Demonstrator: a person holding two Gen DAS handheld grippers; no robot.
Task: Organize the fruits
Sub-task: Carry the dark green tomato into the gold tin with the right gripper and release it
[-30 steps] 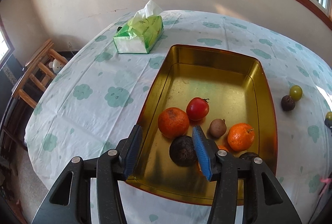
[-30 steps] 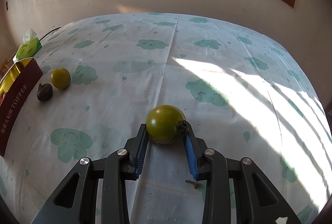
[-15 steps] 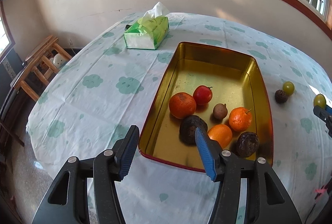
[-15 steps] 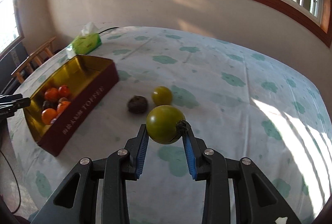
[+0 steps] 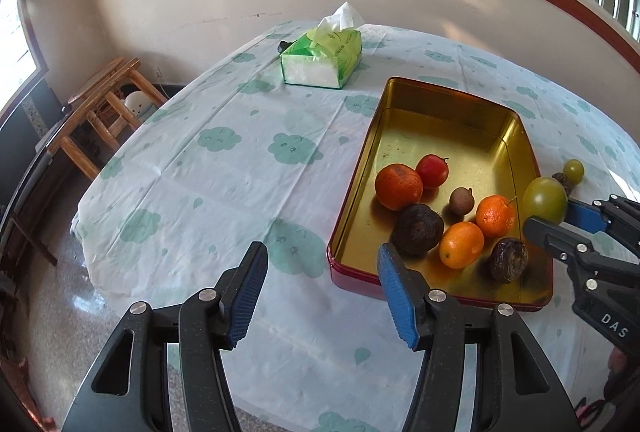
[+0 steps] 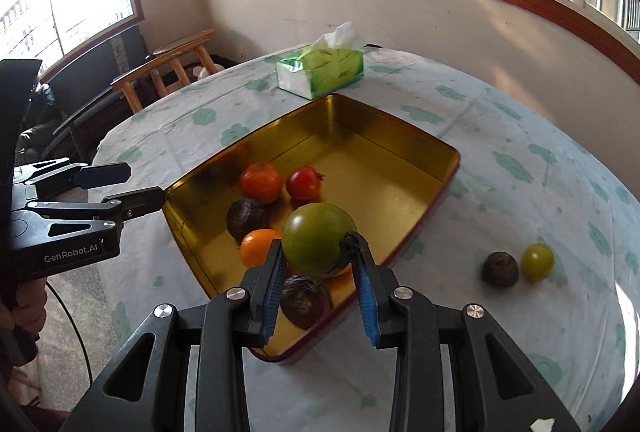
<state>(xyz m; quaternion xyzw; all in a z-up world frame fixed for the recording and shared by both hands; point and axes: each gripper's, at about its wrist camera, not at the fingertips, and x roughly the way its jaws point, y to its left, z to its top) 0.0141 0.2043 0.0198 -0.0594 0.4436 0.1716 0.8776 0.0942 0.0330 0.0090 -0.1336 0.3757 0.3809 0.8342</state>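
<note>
My right gripper [image 6: 318, 264] is shut on a green tomato [image 6: 318, 238] and holds it above the near end of the gold tin [image 6: 400, 188]. It also shows in the left wrist view [image 5: 546, 210] with the tomato [image 5: 544, 197] over the tin's right rim [image 5: 534, 160]. The tin holds several fruits: oranges, a red tomato [image 5: 432, 171] and dark passion fruits. My left gripper [image 5: 320, 288] is open and empty, in front of the tin's near left corner. A small green fruit [image 6: 537, 261] and a dark fruit [image 6: 500, 268] lie on the cloth right of the tin.
A green tissue box [image 5: 322, 58] stands on the table beyond the tin. Wooden stools [image 5: 100, 104] stand off the table's left edge. The round table has a cloud-print cloth [image 5: 224, 160].
My right gripper has carried the green tomato from the open cloth over to above the tin. My left gripper has drawn back and up from the tin, staying open.
</note>
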